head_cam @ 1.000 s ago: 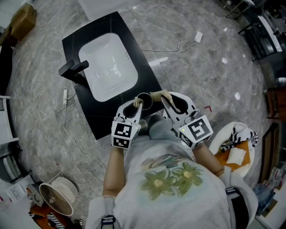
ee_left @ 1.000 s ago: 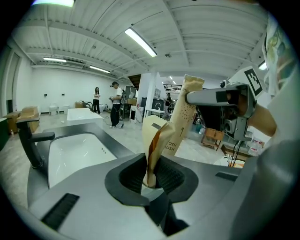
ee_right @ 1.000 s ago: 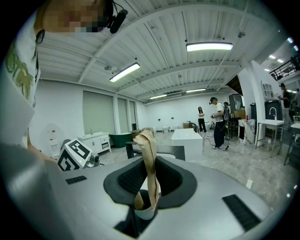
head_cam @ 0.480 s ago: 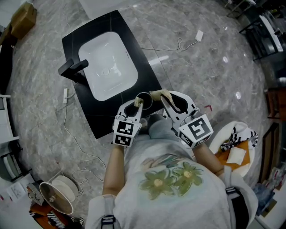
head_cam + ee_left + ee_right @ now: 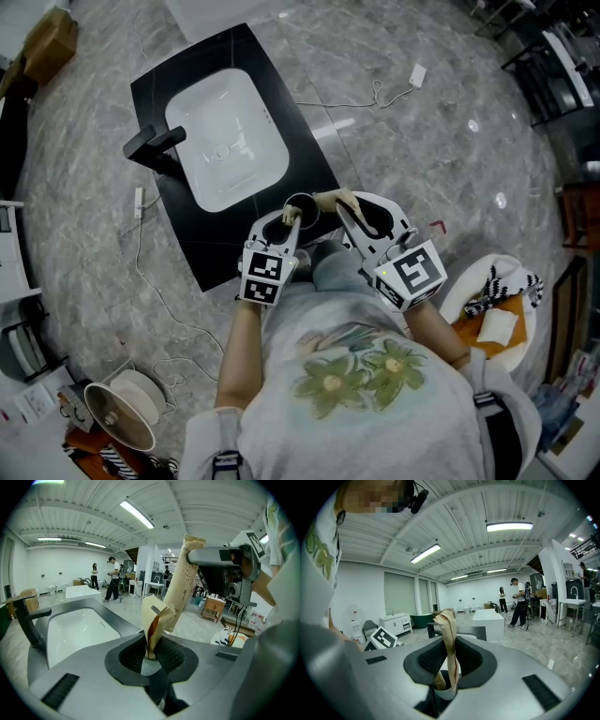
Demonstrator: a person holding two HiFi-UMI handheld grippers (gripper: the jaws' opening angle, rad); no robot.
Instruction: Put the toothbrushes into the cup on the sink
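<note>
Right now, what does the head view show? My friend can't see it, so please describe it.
From above, a person's left gripper pinches a paper-wrapped toothbrush and the right gripper pinches a second toothbrush, both close to a dark cup on a black sink counter. A white basin and a black tap lie beyond.

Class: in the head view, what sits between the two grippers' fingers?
The dark round cup on the black sink counter sits between the left gripper and the right gripper, each shut on a paper-wrapped toothbrush; the head view shows it.
</note>
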